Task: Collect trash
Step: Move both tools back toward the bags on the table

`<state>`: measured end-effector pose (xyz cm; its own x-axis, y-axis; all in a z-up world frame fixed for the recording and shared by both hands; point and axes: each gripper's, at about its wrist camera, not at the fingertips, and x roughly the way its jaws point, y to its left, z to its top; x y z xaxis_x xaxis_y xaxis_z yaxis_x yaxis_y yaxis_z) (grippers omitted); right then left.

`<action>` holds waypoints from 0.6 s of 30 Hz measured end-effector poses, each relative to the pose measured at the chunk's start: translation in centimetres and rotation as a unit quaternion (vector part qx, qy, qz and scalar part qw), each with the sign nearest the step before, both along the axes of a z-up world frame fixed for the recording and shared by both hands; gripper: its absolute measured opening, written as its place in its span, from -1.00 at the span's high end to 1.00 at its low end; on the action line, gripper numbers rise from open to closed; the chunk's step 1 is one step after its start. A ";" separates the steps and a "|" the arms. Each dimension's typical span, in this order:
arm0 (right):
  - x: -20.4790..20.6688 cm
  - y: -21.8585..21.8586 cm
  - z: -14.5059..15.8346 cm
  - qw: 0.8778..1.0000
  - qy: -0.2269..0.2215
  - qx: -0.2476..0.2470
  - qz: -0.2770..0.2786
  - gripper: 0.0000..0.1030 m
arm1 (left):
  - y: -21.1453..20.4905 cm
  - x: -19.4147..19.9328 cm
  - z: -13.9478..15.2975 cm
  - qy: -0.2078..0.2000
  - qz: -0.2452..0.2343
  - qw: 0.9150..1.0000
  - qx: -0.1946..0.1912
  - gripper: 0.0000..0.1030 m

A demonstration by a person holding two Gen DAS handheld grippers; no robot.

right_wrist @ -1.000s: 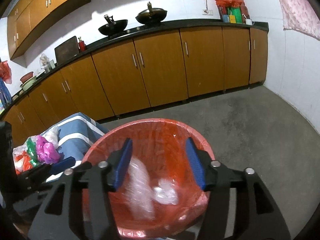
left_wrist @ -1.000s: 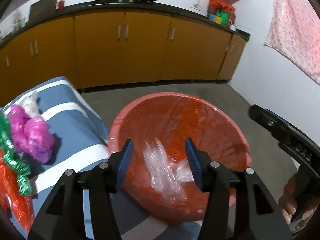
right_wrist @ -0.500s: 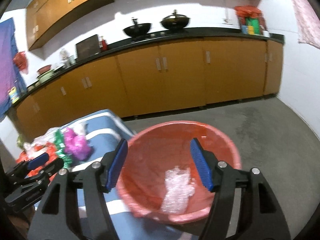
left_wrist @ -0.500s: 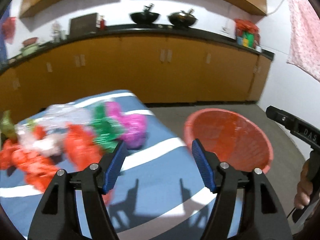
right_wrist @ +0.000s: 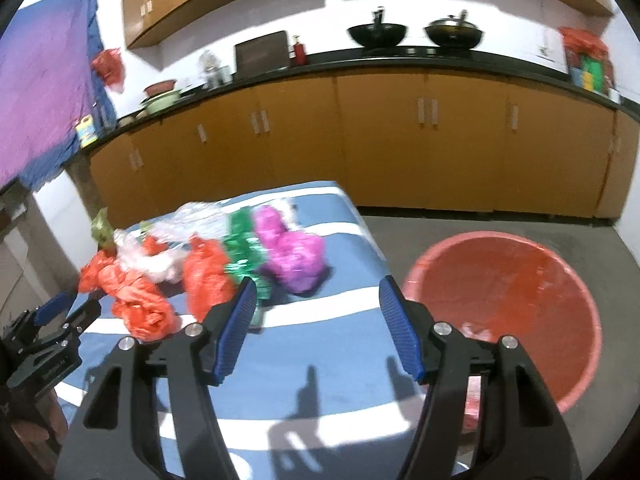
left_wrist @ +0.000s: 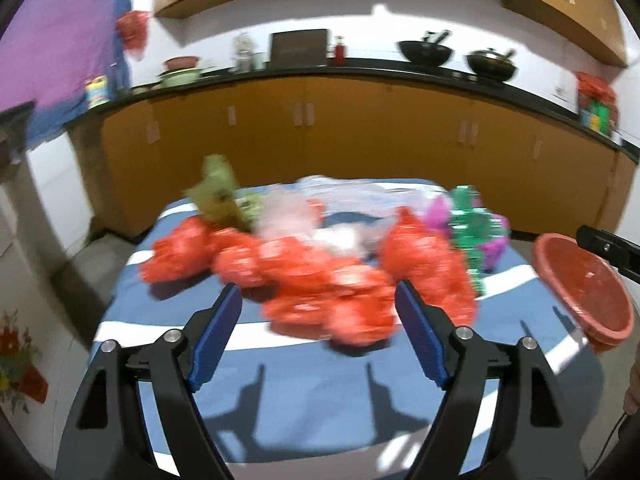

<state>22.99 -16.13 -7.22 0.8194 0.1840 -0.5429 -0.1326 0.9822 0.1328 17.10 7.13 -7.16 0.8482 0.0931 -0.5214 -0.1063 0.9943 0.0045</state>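
Both of my grippers have swung away from the red basin (right_wrist: 504, 312), where they hung a second ago, and now face the heap of crumpled plastic bags on the blue-and-white striped worktop (left_wrist: 304, 396).

Left gripper (left_wrist: 318, 320): jaws spread wide and empty, levelled at the nearest red bag (left_wrist: 332, 304), which lies just beyond the blue pads (left_wrist: 214, 332) and between them. The view is motion-blurred, so I cannot tell whether anything touches.

Right gripper (right_wrist: 318, 320): jaws likewise spread and empty, held above the near right of the worktop, with the magenta bag (right_wrist: 294, 256) and green bag (right_wrist: 242, 248) ahead and the basin off the worktop's right edge, on the floor.

Remaining trash: red, green, magenta, clear and olive wrappers, bunched together mid-worktop.

Step in hand, as I judge it: approach for the next pick. To do it well I should let the motion settle, lower the left pads astride one bag's bulk rather than a loose fold, and close fully, since thin film slips and drags its neighbours.
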 end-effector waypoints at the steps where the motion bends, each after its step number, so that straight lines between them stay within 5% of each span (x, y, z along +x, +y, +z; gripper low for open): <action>1: 0.6 1.1 -0.2 1.000 0.000 -0.004 0.006 -0.21 | 0.8 -0.1 -0.3 -0.001 0.007 1.000 -0.001 -0.57; 18: 8.6 6.6 -3.4 0.999 0.021 -0.029 -0.016 -0.22 | 6.6 1.1 -2.6 -0.024 0.047 0.999 -0.009 -0.76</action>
